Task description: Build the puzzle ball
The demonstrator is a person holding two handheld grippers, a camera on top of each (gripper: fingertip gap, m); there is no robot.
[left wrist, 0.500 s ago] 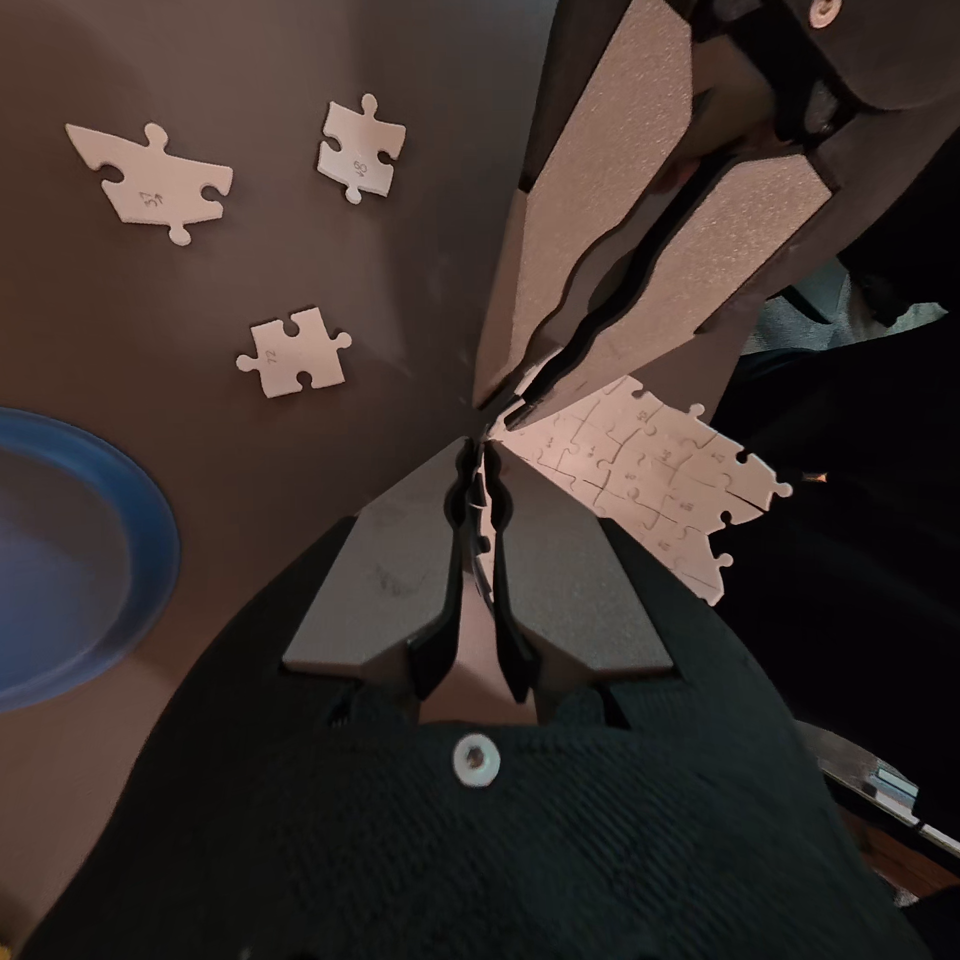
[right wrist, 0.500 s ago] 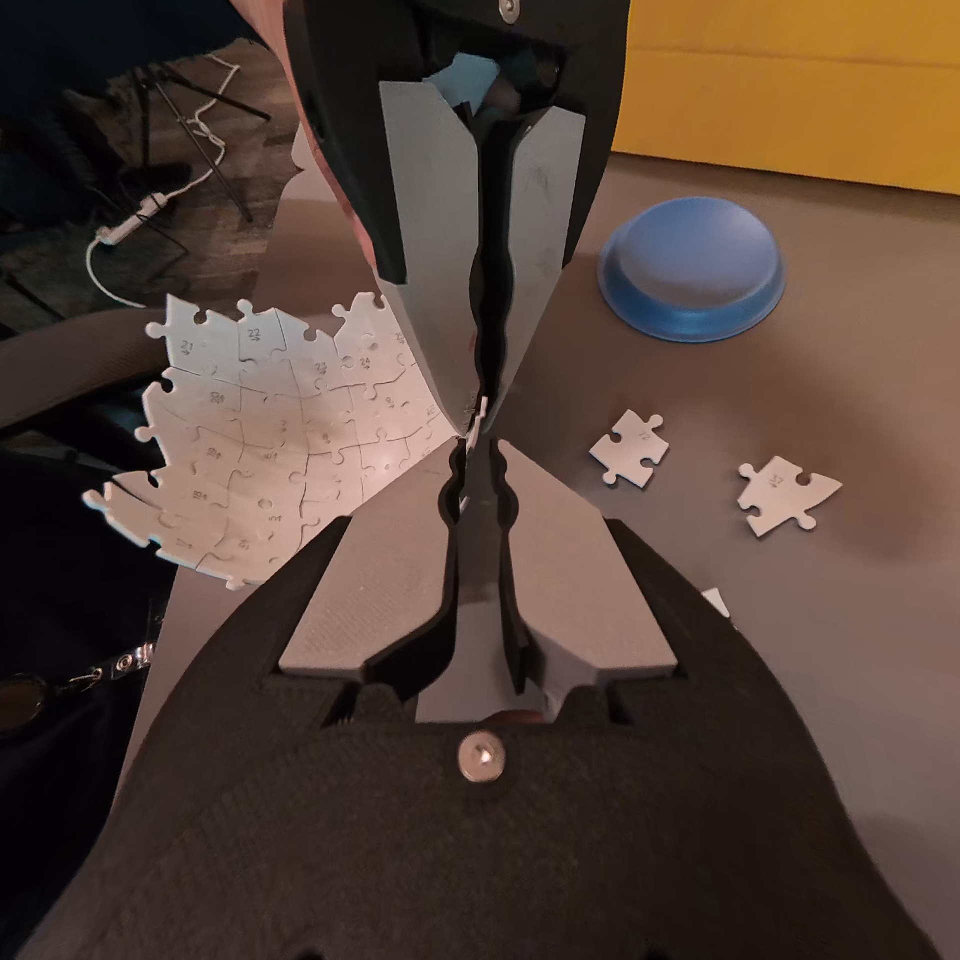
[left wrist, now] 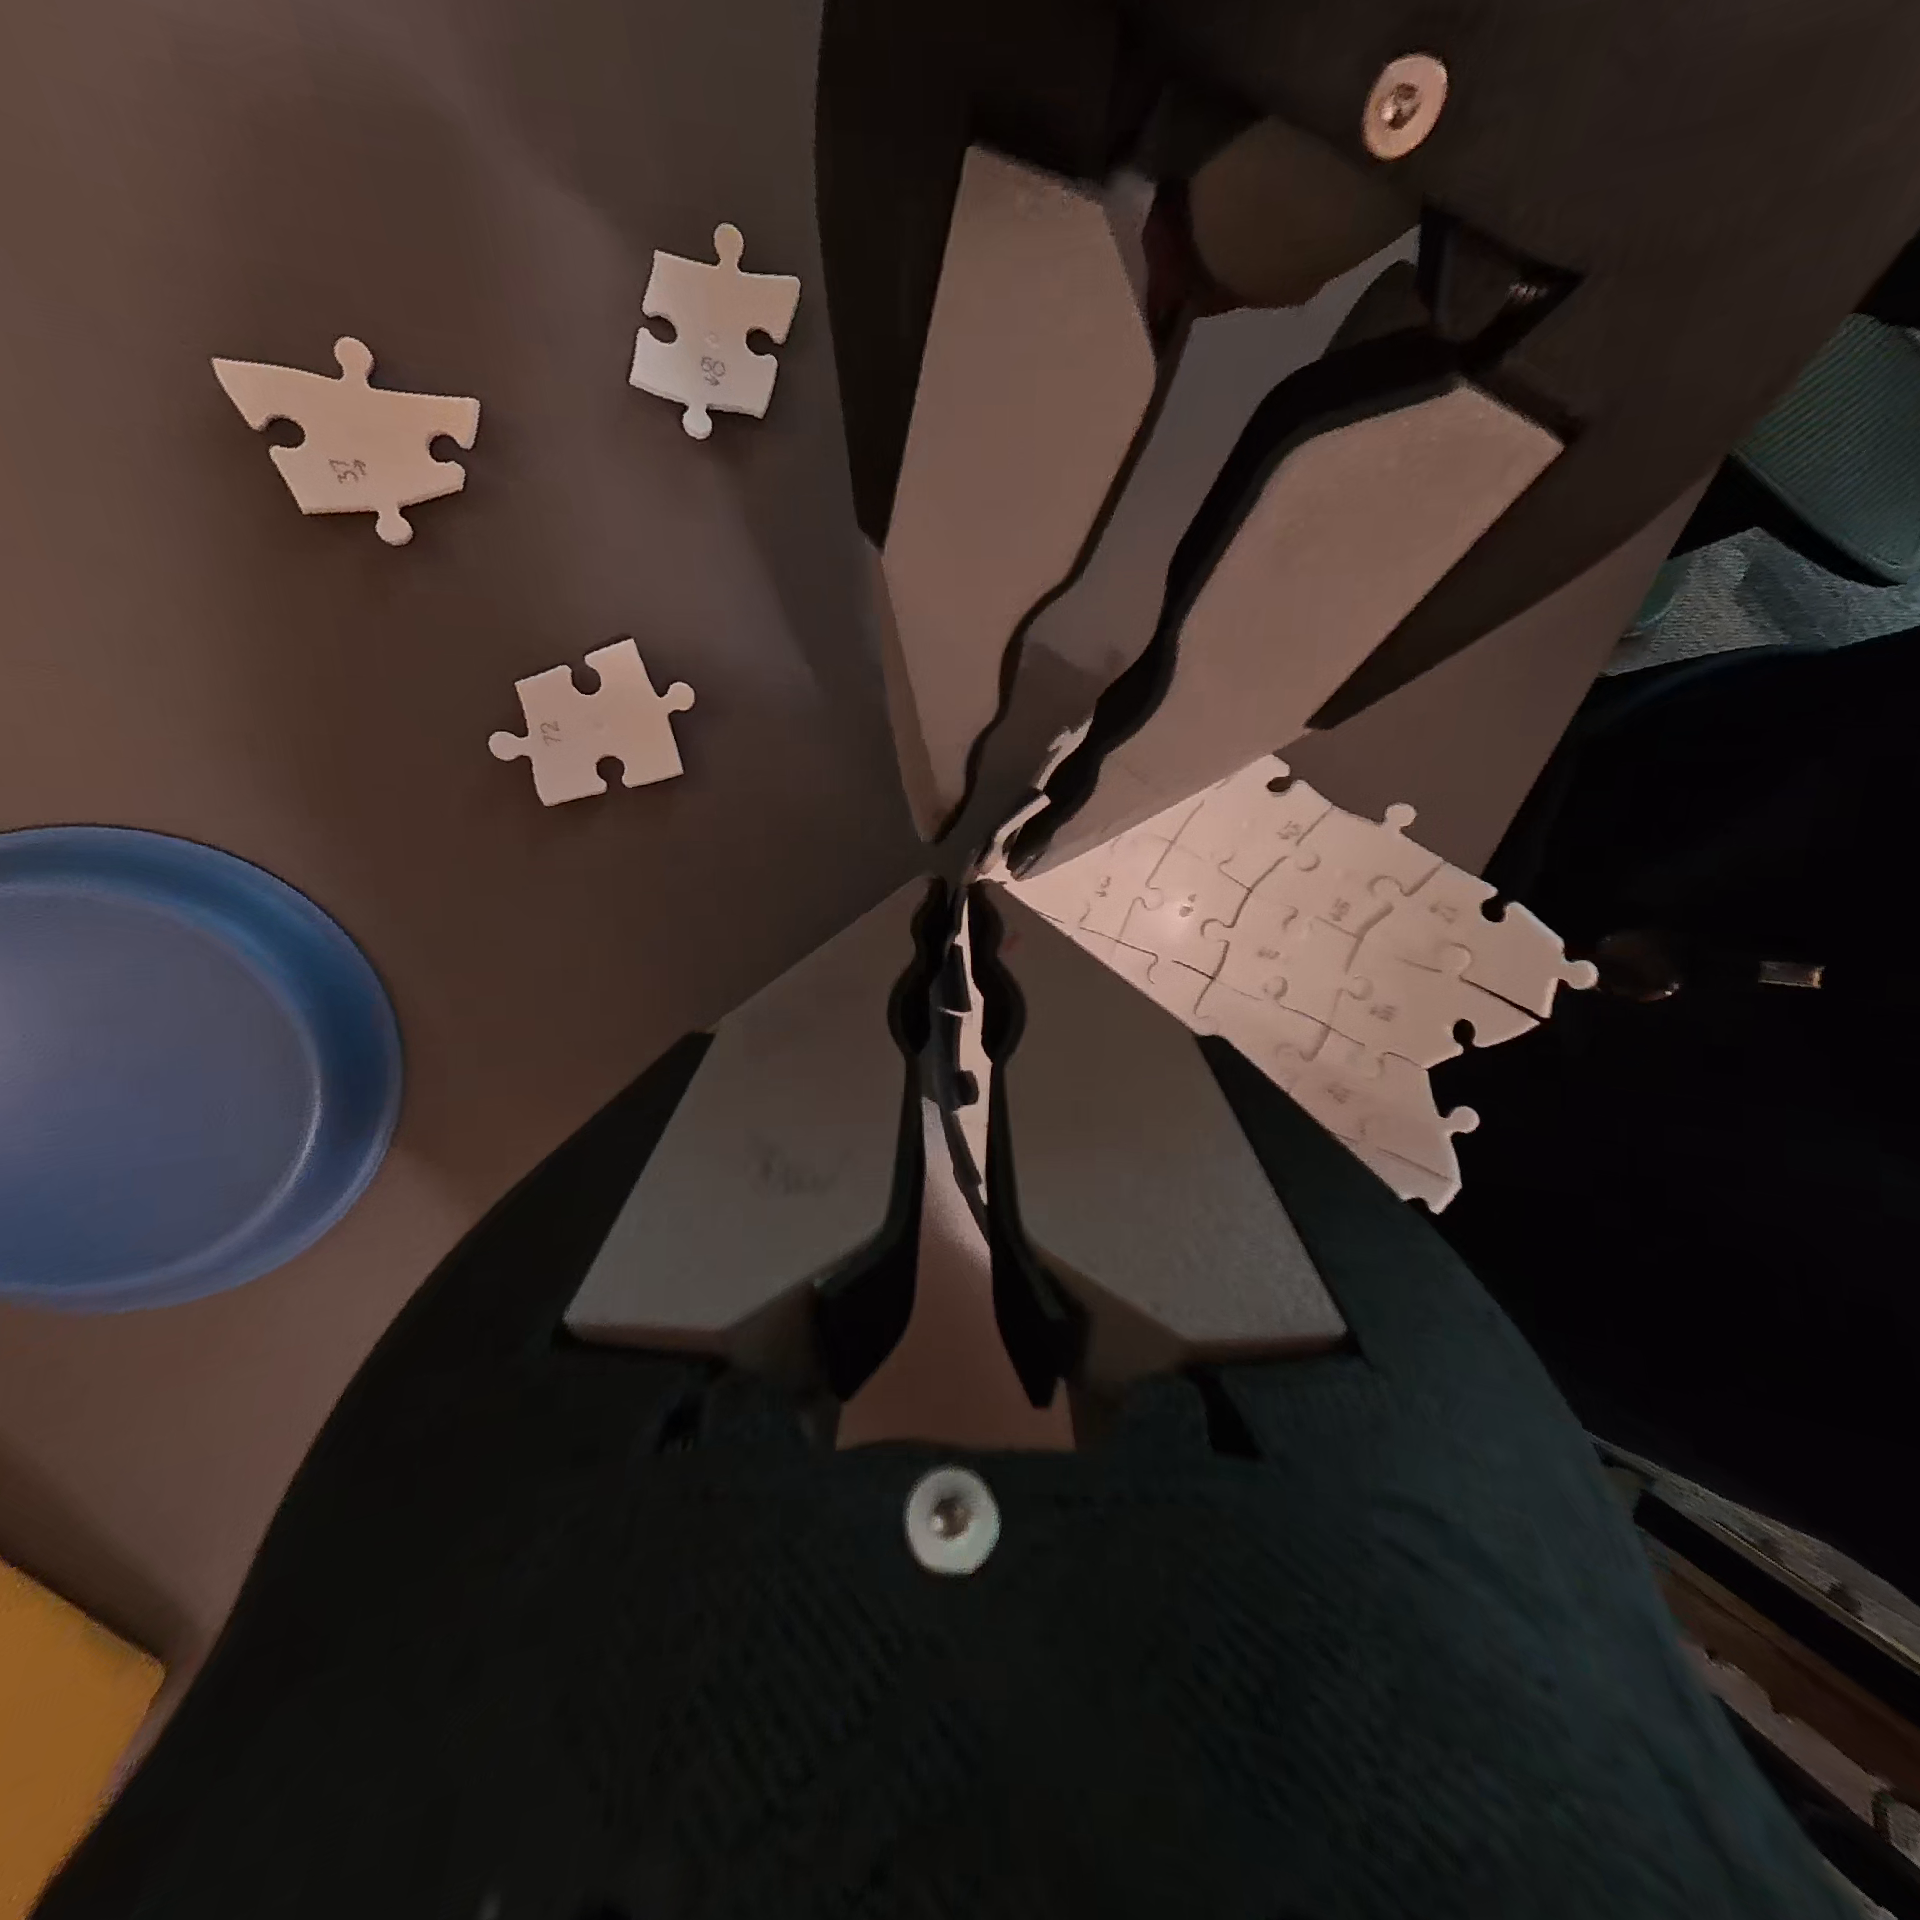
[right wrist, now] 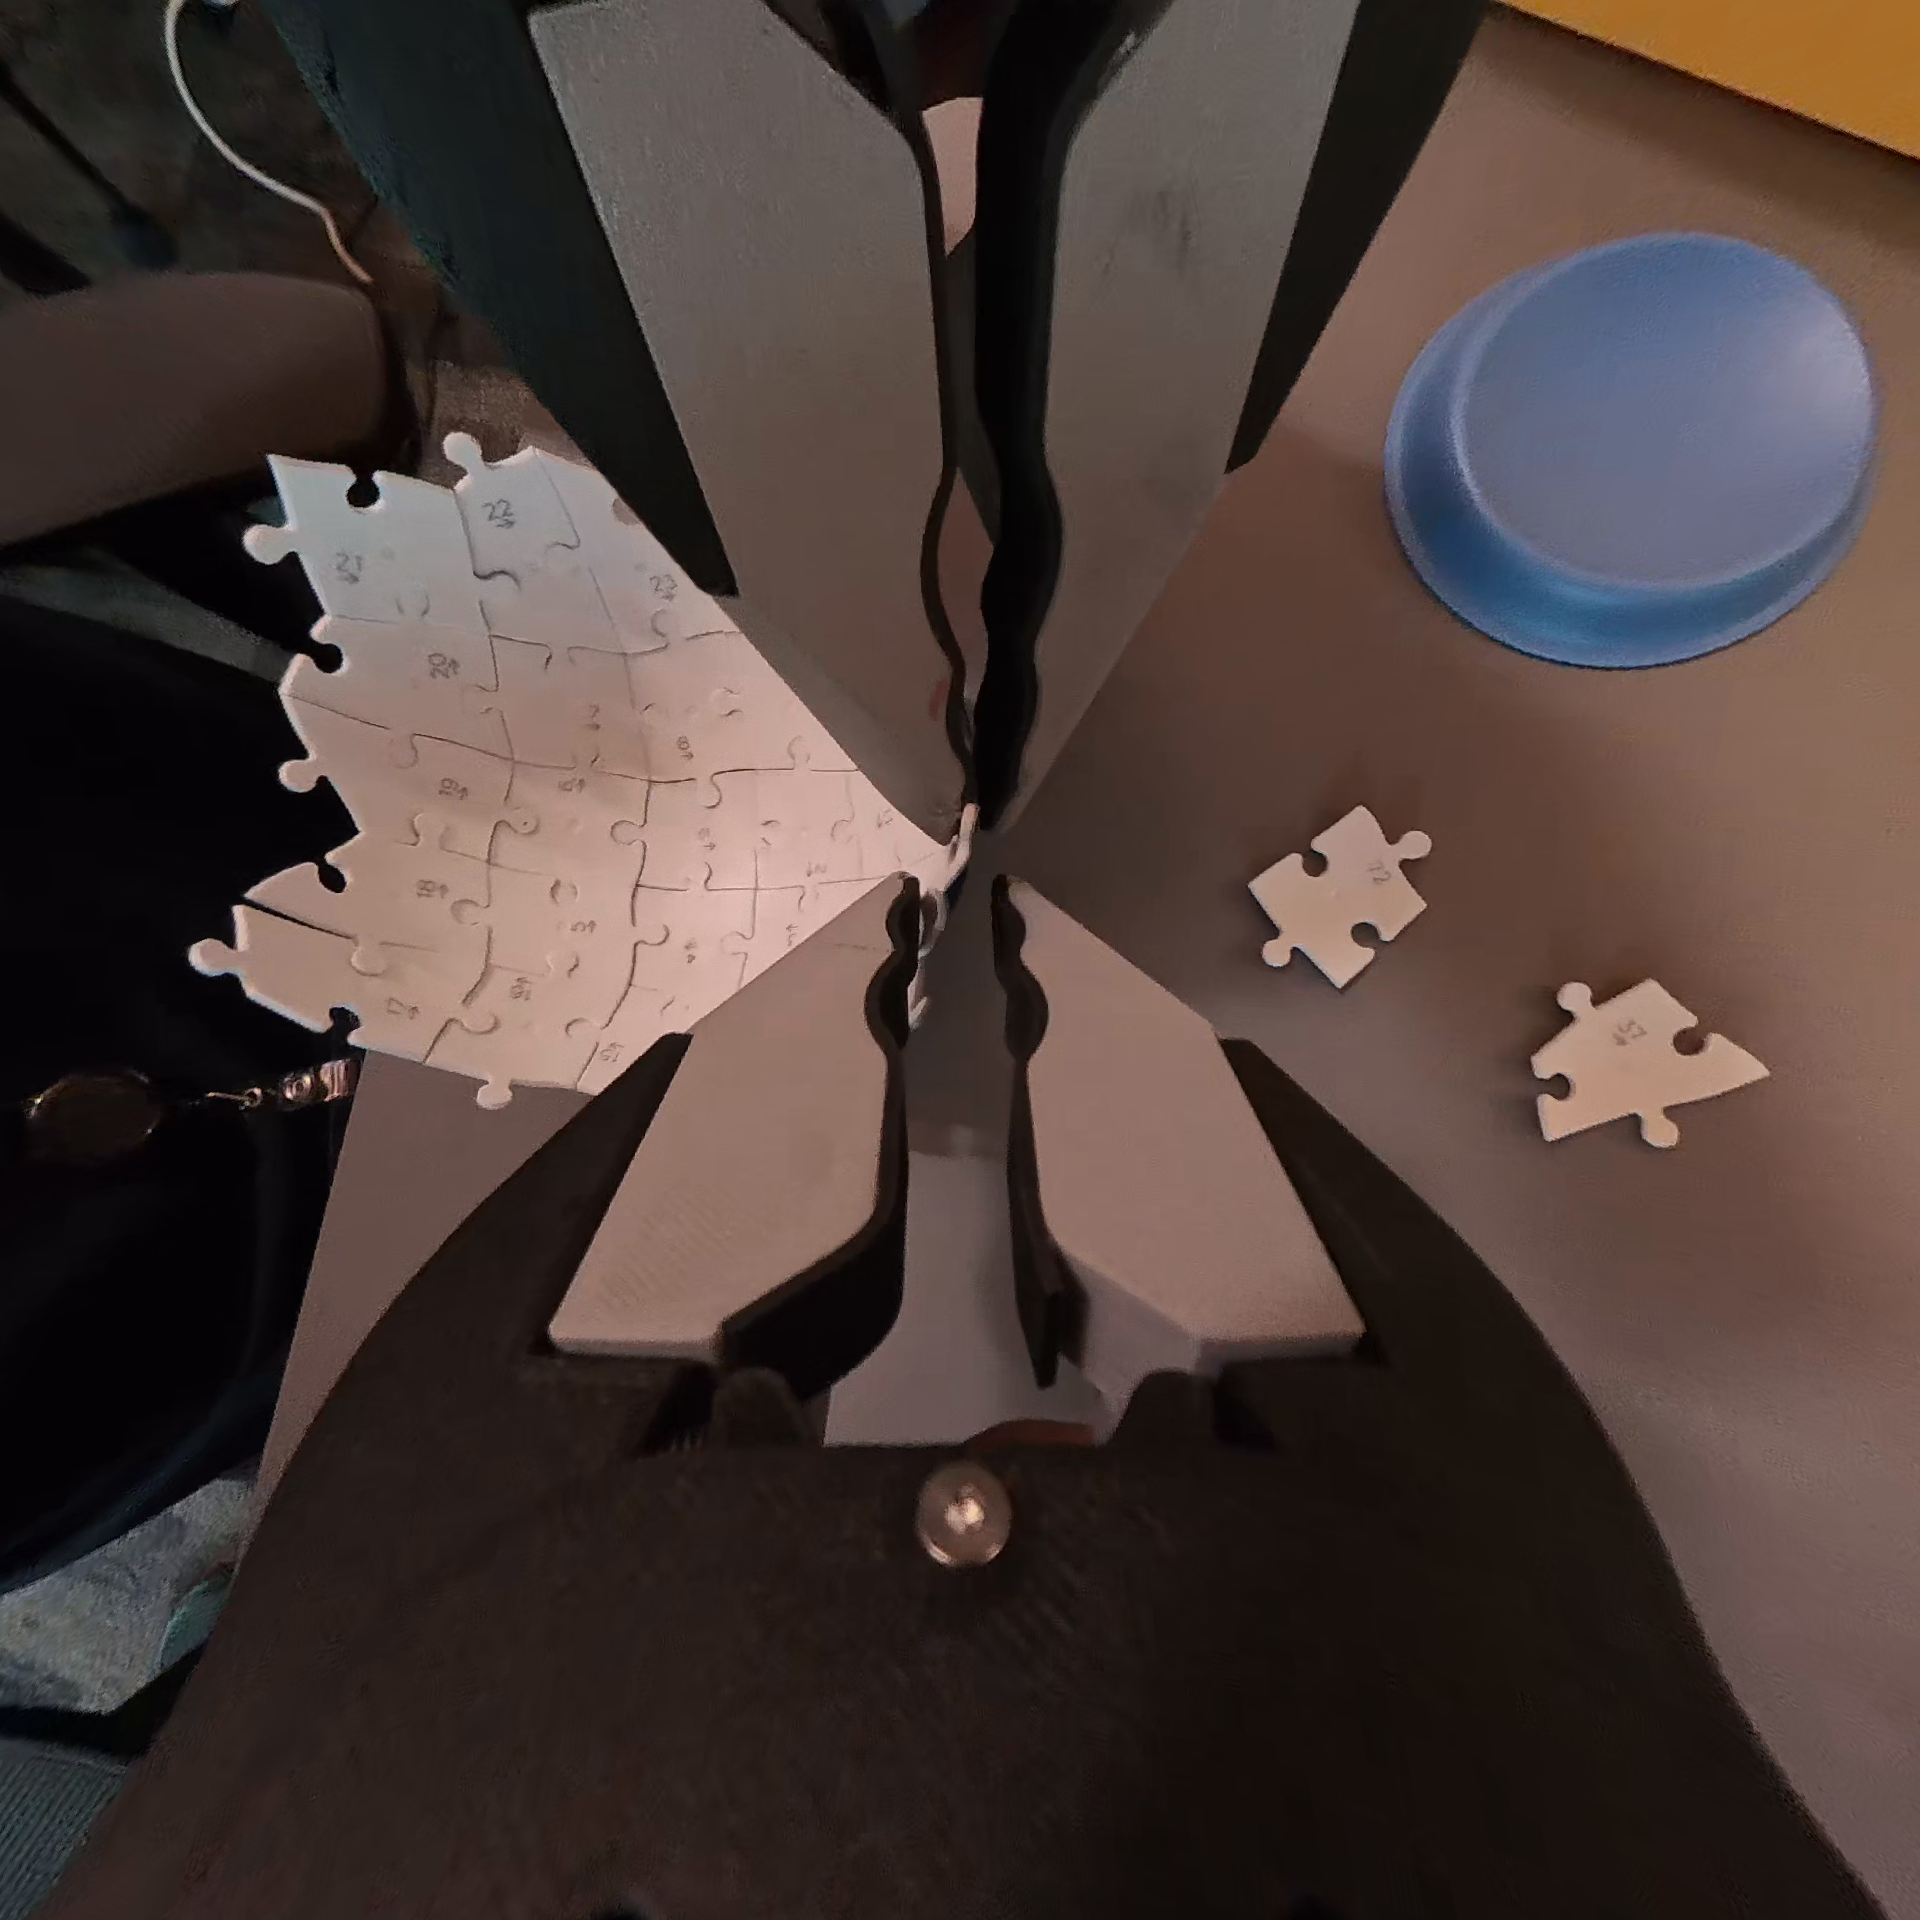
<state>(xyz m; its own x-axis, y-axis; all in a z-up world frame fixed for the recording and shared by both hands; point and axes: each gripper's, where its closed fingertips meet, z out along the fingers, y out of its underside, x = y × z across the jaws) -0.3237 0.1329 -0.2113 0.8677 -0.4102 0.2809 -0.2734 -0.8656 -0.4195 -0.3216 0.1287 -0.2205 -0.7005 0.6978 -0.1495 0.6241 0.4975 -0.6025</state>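
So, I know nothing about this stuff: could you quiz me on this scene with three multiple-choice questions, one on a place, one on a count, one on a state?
1. Where is the blue dish?
A. On the table, beside the loose pieces
B. On top of the assembled section
C. Held in a gripper

2. How many loose pieces lie on the table in the left wrist view?
A. One
B. Three
C. Six

3. What is the left gripper doing?
A. Wide open, empty
B. Closed on the assembled section's edge
C. Holding the dish

Answers: 1 A, the dish rests on the table left of the pieces; 2 B, three separate white pieces show; 3 B, the thin white edge runs between its fingers.
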